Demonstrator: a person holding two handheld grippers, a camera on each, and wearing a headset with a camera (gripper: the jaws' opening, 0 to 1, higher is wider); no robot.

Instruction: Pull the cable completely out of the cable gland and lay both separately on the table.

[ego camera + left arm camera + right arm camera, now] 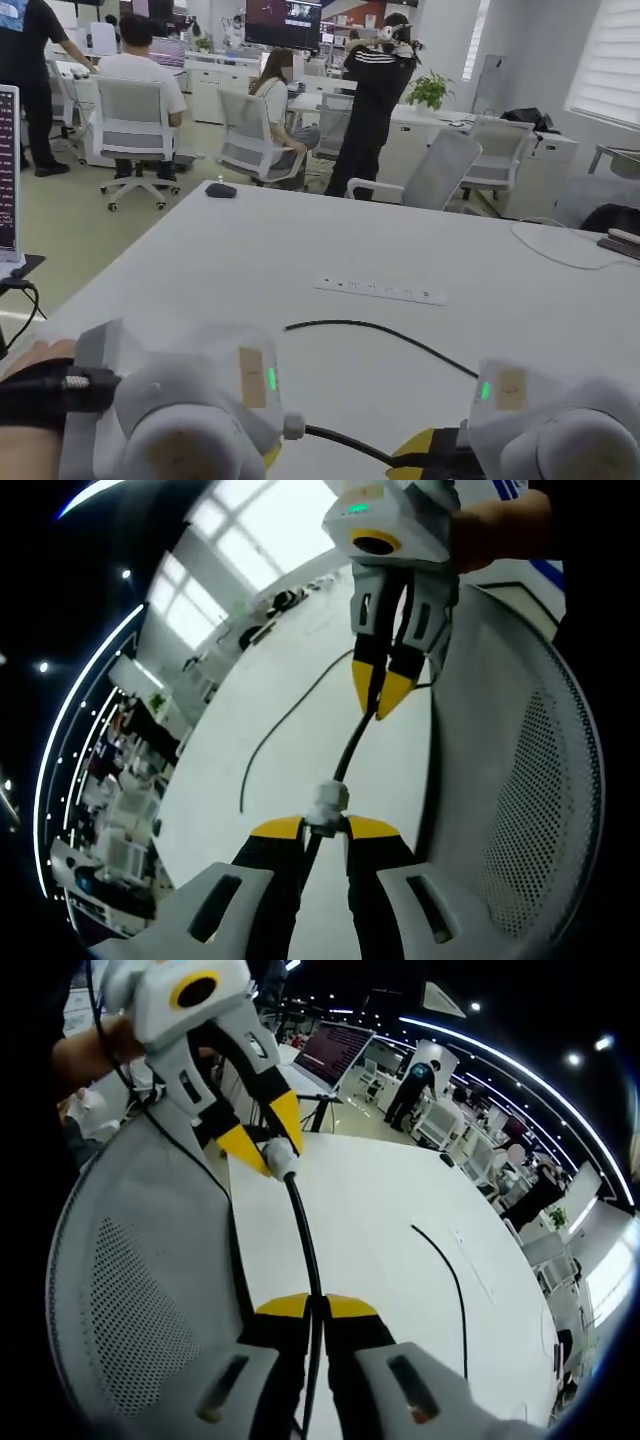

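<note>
We are clamping the gland [327, 802] in the left gripper [325, 826] and pinching the cable [300, 1230] in the right gripper [317, 1306], both hovering over the near table [400, 250] edge.

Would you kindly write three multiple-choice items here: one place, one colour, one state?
1. The cable trails: A across the table; B into a box; C over a shelf.
2. The cable gland is: A red; B white; C blue.
3. The right claw is: A open; B shut on the gland; C shut on the cable.
Answers: 1 A, the head view shows it on the white top; 2 B, it is white between the left claw's tips; 3 C, its tips pinch the black cable.
</note>
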